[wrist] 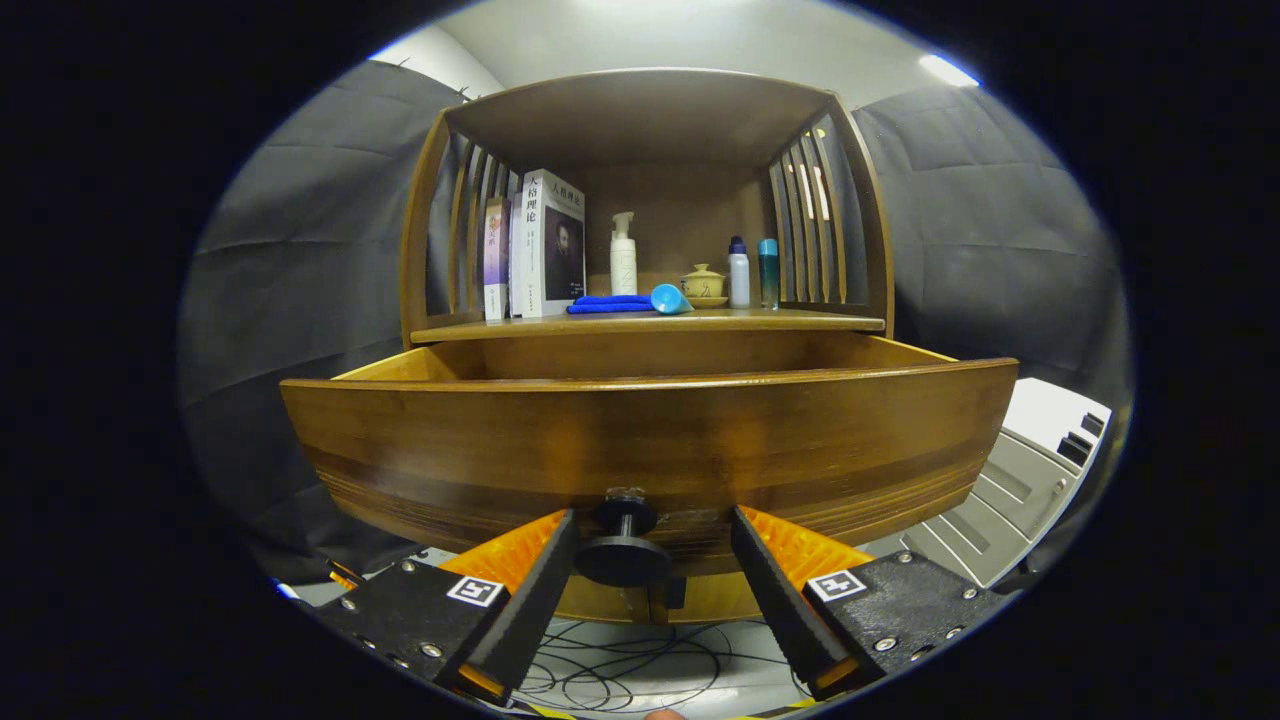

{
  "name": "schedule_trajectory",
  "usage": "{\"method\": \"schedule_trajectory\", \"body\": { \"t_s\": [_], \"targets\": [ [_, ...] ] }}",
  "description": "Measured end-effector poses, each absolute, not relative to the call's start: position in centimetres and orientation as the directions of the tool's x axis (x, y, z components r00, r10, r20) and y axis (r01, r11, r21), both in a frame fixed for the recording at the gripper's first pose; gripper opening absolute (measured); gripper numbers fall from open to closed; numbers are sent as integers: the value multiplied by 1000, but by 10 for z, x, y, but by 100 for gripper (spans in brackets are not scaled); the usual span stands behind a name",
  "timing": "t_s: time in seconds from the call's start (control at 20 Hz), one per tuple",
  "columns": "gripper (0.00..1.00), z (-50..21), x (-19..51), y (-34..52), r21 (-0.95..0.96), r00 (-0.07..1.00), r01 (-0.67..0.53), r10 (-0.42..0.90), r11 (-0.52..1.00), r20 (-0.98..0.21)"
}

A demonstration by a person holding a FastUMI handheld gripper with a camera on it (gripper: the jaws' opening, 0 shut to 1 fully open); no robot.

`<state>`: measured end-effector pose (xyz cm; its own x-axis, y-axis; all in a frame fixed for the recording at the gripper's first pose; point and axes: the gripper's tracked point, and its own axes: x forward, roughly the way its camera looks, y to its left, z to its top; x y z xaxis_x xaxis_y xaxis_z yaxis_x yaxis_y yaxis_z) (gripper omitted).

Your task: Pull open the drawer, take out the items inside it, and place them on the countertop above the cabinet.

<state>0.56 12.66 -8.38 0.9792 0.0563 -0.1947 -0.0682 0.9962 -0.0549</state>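
The wooden drawer (650, 440) stands pulled out of the cabinet, its curved front panel close ahead of me. Its tall front hides whatever lies inside. A dark round knob (622, 558) sticks out from the lower middle of the panel. My gripper (653, 520) is open, with one finger on each side of the knob. The left finger (540, 580) is right beside the knob, and a gap shows between the knob and the right finger (775, 580). Above the drawer runs the countertop (800, 322).
On the countertop stand two books (545, 245), a white pump bottle (623, 255), a folded blue cloth (610, 303), a blue cup (669, 298) on its side, a lidded bowl (703, 283) and two small bottles (752, 272). Cables (630, 665) lie on the floor below. A grey-white unit (1020, 480) stands at the right.
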Motion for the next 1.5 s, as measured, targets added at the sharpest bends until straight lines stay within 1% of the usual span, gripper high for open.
{"method": "schedule_trajectory", "body": {
  "t_s": [0.1, 0.3, 0.35, 0.4, 0.45, 1.5],
  "targets": [
    [95, -84, 12, 127, -59, 978, -68, 55, 996, -201],
    [95, -75, 34, 129, -65, 984, -64, 52, 996, -171],
    [95, -80, 38, 129, -64, 978, -66, 52, 996, -203],
    [94, -77, 43, 130, -62, 982, -64, 52, 996, -184],
    [94, -80, 49, 130, -60, 978, -65, 51, 996, -204],
    [95, -81, 119, 132, -89, 980, -62, 43, 994, -195]
  ]
}}
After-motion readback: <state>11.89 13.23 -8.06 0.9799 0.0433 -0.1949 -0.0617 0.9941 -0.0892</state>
